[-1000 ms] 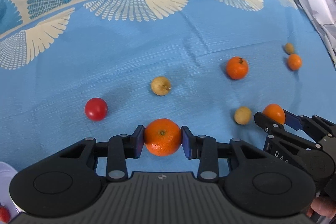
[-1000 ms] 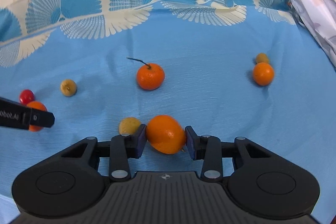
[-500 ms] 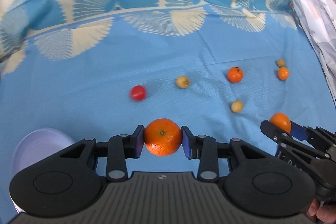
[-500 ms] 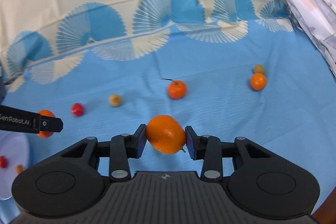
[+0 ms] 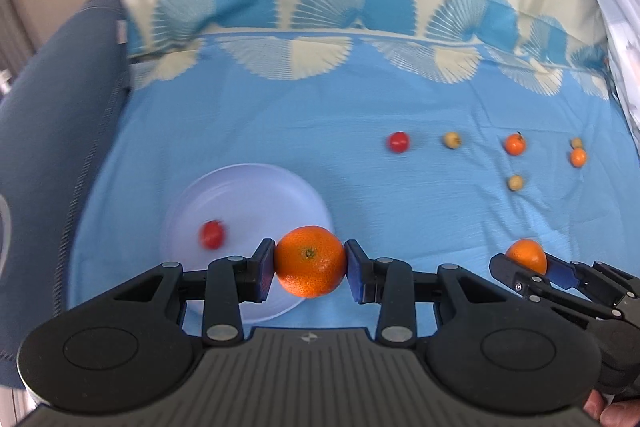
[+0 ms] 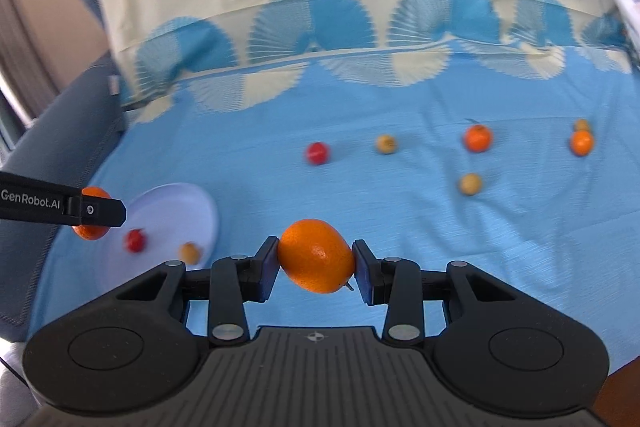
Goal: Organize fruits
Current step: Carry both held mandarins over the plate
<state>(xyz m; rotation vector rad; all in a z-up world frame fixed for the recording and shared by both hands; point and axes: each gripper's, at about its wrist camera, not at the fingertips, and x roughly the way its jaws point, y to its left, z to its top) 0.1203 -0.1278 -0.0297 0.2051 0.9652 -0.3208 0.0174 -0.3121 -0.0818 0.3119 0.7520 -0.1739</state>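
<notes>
I have the left gripper [image 5: 310, 263] clamped on a mandarin [image 5: 310, 261], hanging over the near rim of the pale plate [image 5: 248, 195]. My right gripper [image 6: 316, 259] pinches a second orange [image 6: 316, 255]; the plate sits to its left, loose fruits [image 6: 477, 138] lie ahead on the blue cloth [image 6: 360, 195].

Black left gripper [image 5: 310, 269], blue-padded fingers [image 5: 264, 273] (silver screws), ribbed base

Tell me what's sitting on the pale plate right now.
On the plate lie a small red fruit and a small yellowish one. The left gripper and its orange cover the plate's left part.
</notes>
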